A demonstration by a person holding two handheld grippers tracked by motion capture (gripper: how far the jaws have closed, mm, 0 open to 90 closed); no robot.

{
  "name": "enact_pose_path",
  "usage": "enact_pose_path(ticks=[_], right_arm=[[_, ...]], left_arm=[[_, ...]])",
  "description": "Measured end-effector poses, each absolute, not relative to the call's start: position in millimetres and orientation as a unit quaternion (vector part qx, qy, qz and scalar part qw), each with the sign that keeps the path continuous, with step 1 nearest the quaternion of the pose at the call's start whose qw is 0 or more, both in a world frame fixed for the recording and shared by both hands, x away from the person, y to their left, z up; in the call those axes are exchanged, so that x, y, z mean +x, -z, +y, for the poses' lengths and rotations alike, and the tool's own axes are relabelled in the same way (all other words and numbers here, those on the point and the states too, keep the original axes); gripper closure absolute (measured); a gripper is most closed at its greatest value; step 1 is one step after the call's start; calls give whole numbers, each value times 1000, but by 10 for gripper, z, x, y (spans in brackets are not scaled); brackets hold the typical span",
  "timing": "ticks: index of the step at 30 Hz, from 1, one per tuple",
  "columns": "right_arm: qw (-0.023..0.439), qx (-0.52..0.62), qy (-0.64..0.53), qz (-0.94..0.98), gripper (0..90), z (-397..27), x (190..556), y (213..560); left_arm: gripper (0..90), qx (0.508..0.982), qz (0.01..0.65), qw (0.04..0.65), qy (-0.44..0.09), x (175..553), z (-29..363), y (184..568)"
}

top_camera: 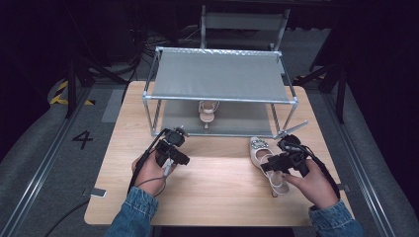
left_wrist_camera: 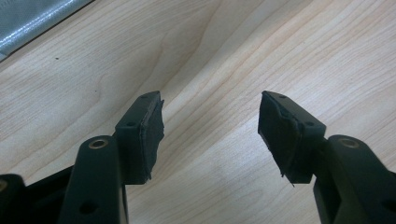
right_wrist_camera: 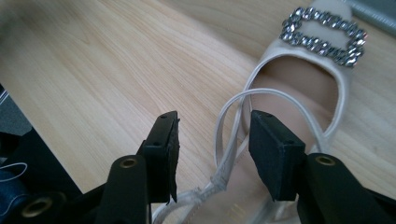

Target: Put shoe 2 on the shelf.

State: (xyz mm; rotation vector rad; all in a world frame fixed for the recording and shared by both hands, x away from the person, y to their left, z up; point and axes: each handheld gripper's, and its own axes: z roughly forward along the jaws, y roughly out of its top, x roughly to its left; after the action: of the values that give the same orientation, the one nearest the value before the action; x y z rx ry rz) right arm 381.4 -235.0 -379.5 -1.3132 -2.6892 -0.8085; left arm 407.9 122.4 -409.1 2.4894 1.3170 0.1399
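Observation:
A beige slingback heeled shoe (top_camera: 262,155) with a rhinestone buckle (right_wrist_camera: 324,35) lies on the wooden table (top_camera: 217,197) at the right, toe toward the rack. My right gripper (top_camera: 268,166) hovers over its heel end. In the right gripper view the jaws (right_wrist_camera: 212,140) stand open, with the thin heel strap (right_wrist_camera: 232,140) between them and a gap on each side. A matching shoe (top_camera: 208,112) rests on the lower shelf of the metal shoe rack (top_camera: 220,74). My left gripper (top_camera: 177,136) is open over bare wood in front of the rack, and the left gripper view (left_wrist_camera: 210,121) has nothing between its pads.
The two-tier rack with grey fabric shelves takes up the far half of the table. Its lower shelf edge (left_wrist_camera: 32,23) lies just ahead of the left gripper. Bare wood lies between the two hands. Dark floor and cables surround the table.

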Motion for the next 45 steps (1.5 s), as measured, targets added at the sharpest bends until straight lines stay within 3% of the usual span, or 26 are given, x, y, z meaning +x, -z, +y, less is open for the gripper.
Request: enact_pose_path(ticks=[3,4,5,20,25,32,45], right_arm=[[24,-428,249,-869,528,-2301,3848,3881],[6,-431,237,-871,525,-2253,3852,3939],[-11,-425,200,-883,649,-2175,3865,4017],[-60,-395,163,-902,643,-1967,3911,4241],[-117,-376,136,-909,753,-1888,3830,4254],[-100,-398,150,-899,839,-1961,3891,4240],[-109,-396,219,-885,847,-2074,3942,3986]], left_arm=[[409,871,461,161,-48,4075,1226,4105],[408,871,462,161,-47,4073,1227,4110],[407,872,460,159,-47,4077,1237,4111],[405,867,471,157,-45,4048,1311,4135],[402,867,471,158,-42,4042,1304,4144],[403,864,475,161,-45,4029,1350,4146],[408,858,485,161,-56,3967,1539,4149]])
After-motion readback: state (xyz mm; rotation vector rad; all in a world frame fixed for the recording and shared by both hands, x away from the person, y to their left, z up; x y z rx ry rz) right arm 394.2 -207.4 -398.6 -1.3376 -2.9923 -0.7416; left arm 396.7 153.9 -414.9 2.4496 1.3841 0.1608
